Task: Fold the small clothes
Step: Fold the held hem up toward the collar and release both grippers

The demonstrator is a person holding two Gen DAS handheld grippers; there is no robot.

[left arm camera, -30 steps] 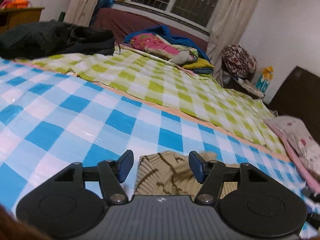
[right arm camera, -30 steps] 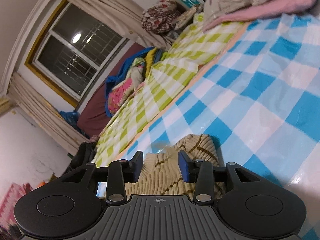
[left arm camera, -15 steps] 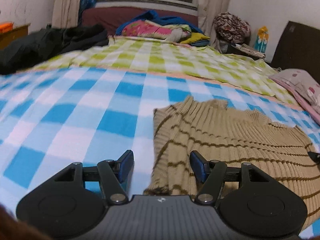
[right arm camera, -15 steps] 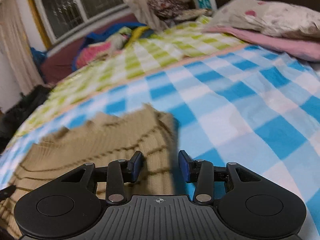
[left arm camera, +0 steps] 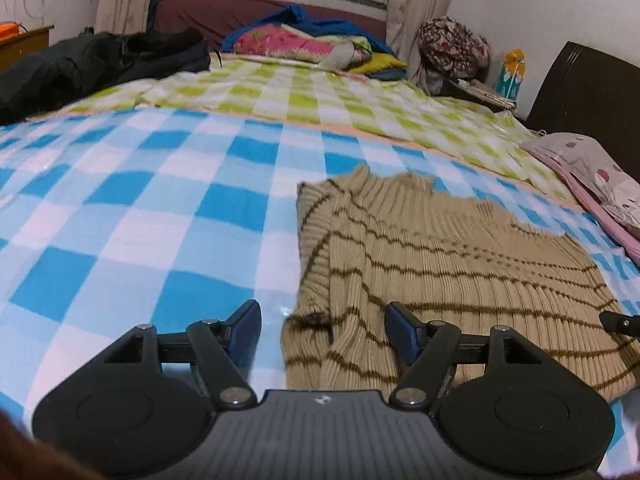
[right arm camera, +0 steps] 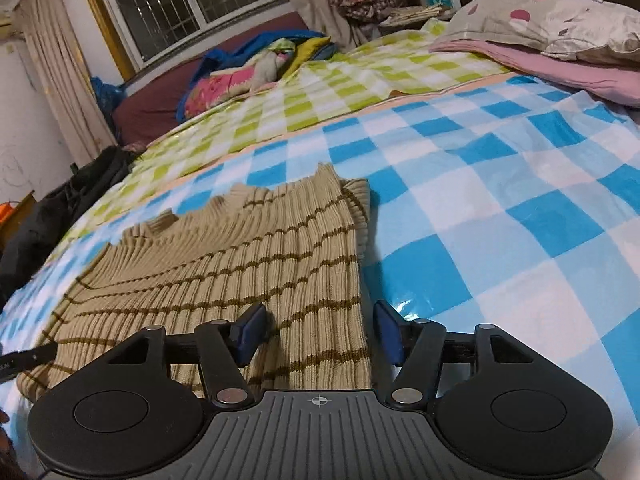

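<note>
A beige ribbed sweater (left arm camera: 452, 256) with thin brown stripes lies spread flat on the blue checked sheet (left arm camera: 140, 216). Its near left corner sits between the fingers of my left gripper (left arm camera: 323, 332), whose jaws are opening; the pads stand clear of the knit. In the right wrist view the sweater (right arm camera: 240, 264) fills the left half. Its near right corner lies between the fingers of my right gripper (right arm camera: 320, 332), which is also opening and not pressing on the cloth. Each gripper's tip shows at the edge of the other's view.
Behind the blue sheet lies a green checked sheet (left arm camera: 320, 100). A black jacket (left arm camera: 100, 60) sits at the far left and a pile of bright clothes (left arm camera: 304, 42) at the back. A pink pillow and blanket (right arm camera: 552, 40) lie to the right, near a dark headboard (left arm camera: 592, 84).
The sweater was bunched up between both pairs of fingers; now it lies flat on the sheet. Both views have rolled level and sunk, and the right jaws stand wider apart.
</note>
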